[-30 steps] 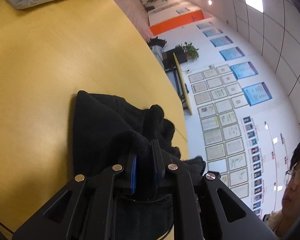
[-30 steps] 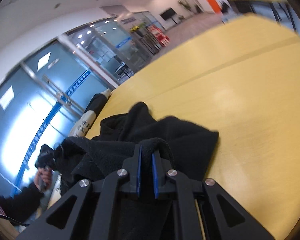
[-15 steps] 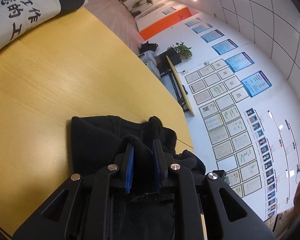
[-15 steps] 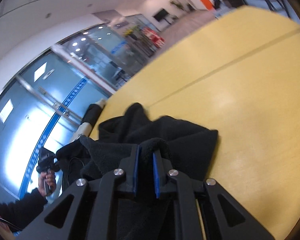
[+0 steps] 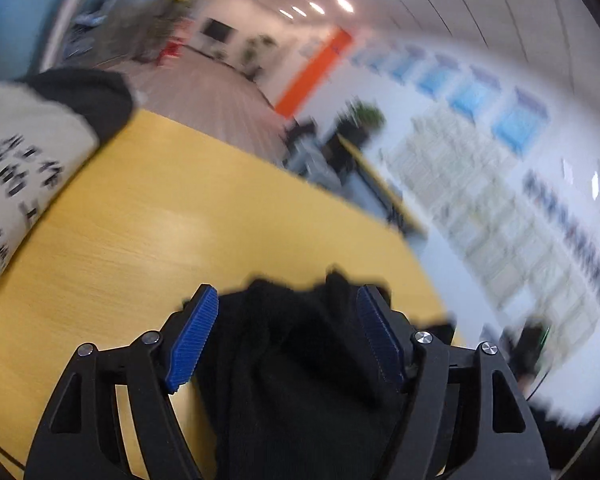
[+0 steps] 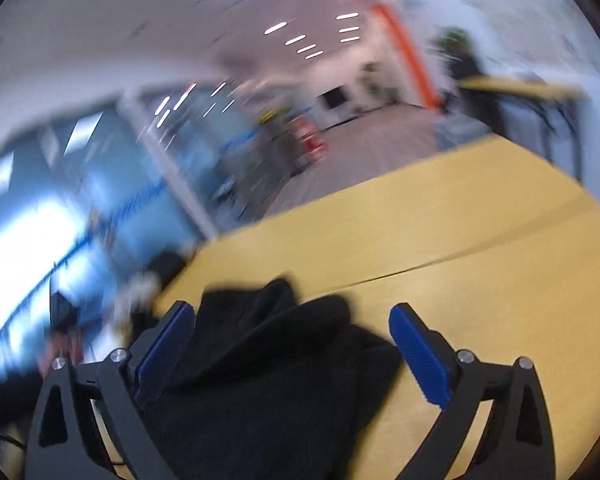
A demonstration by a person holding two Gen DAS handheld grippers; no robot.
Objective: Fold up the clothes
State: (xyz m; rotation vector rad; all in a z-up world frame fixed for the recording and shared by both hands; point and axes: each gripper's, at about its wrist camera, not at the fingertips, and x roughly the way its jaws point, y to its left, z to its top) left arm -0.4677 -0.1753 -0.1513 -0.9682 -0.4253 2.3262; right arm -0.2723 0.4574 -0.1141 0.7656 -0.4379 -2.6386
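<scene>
A black fleece garment [image 5: 300,368] lies bunched on the yellow table [image 5: 160,220]. My left gripper [image 5: 286,302] is open, its blue-padded fingers standing on either side of the cloth without pinching it. In the right wrist view the same black garment [image 6: 268,360] lies between and below the fingers of my right gripper [image 6: 292,314], which is wide open. Both views are motion-blurred.
A folded white and black garment with printed characters [image 5: 24,160] lies at the far left of the table. The table's far edge [image 6: 380,184] borders an open office floor. A second yellow table [image 6: 528,88] stands beyond.
Both grippers were shut on the black garment and have opened and let it go. Both cameras have tilted up and swung, blurring the views.
</scene>
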